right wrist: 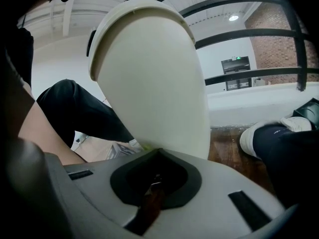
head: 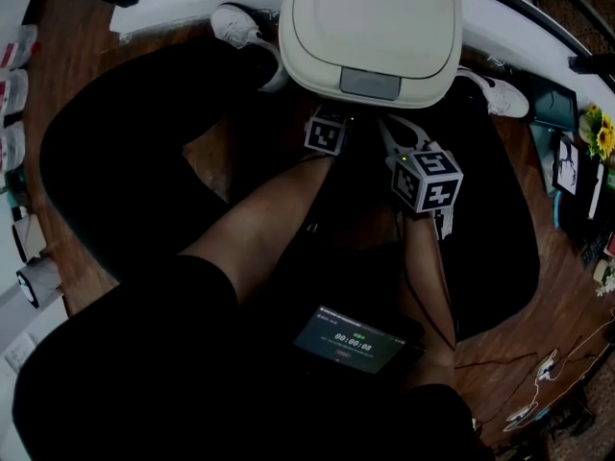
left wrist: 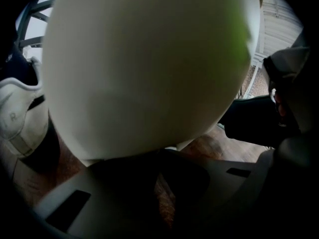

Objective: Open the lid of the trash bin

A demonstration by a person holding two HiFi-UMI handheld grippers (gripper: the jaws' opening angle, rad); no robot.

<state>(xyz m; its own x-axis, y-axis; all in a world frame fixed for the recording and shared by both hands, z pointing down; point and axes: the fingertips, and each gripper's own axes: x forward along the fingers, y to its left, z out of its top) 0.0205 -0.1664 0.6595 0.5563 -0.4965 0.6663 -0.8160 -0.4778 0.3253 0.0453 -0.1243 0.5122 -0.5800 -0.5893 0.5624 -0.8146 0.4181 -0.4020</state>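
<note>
The trash bin (head: 370,27) stands on the floor between the person's feet. Its cream lid is down, with a grey push panel (head: 370,83) at its front edge. My left gripper (head: 325,131) is just below that front edge, and its jaws point at the bin's body (left wrist: 144,68), which fills the left gripper view from very close. The left gripper (left wrist: 164,156) is shut and holds nothing. My right gripper (head: 413,157) hangs lower right of the panel, a little back from the bin (right wrist: 154,83). The right gripper (right wrist: 157,156) is shut and empty too.
White shoes (head: 235,25) (head: 495,94) flank the bin on the wooden floor (head: 207,152). A phone showing a timer (head: 351,341) rests on the person's lap. Cables (head: 548,368) lie at the right. A white ledge and black railing (right wrist: 249,34) run behind the bin.
</note>
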